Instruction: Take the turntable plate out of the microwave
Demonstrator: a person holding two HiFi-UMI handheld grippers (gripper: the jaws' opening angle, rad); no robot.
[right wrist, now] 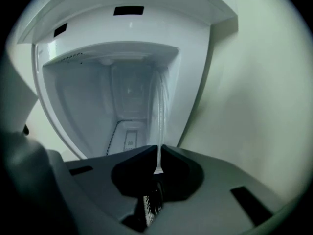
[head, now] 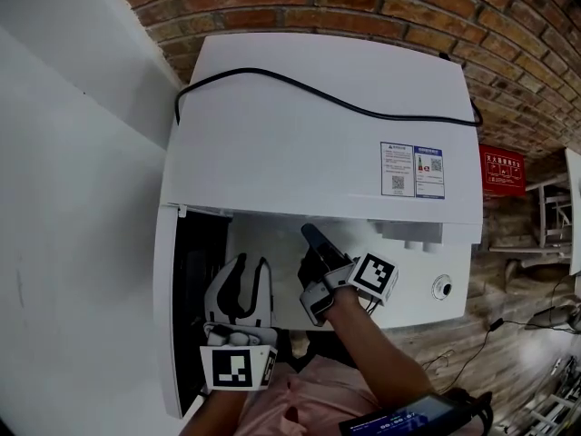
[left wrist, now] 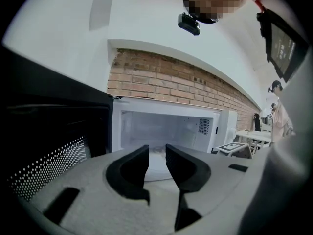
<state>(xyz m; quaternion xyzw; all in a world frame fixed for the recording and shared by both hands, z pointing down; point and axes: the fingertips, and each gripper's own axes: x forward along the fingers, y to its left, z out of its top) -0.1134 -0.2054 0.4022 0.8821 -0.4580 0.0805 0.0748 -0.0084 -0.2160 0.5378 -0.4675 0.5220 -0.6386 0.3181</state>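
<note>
The white microwave (head: pixel 300 143) stands with its door (head: pixel 168 316) swung open to the left. My right gripper (head: pixel 311 236) reaches into the cavity. In the right gripper view, which is rolled on its side, the clear glass turntable plate (right wrist: pixel 160 106) shows edge-on, and the right gripper (right wrist: pixel 159 151) is shut on its rim. My left gripper (head: pixel 243 275) hangs in front of the opening, beside the door, with its jaws apart. In the left gripper view the left gripper (left wrist: pixel 157 153) holds nothing, and the plate (left wrist: pixel 157 164) shows pale on the cavity floor beyond it.
A black cable (head: pixel 318 98) lies across the microwave's top, near a printed label (head: pixel 410 171). A brick wall (head: pixel 381 7) stands behind, and a white wall (head: pixel 64 198) to the left. The door's dotted mesh (left wrist: pixel 49 165) is close on the left gripper's left.
</note>
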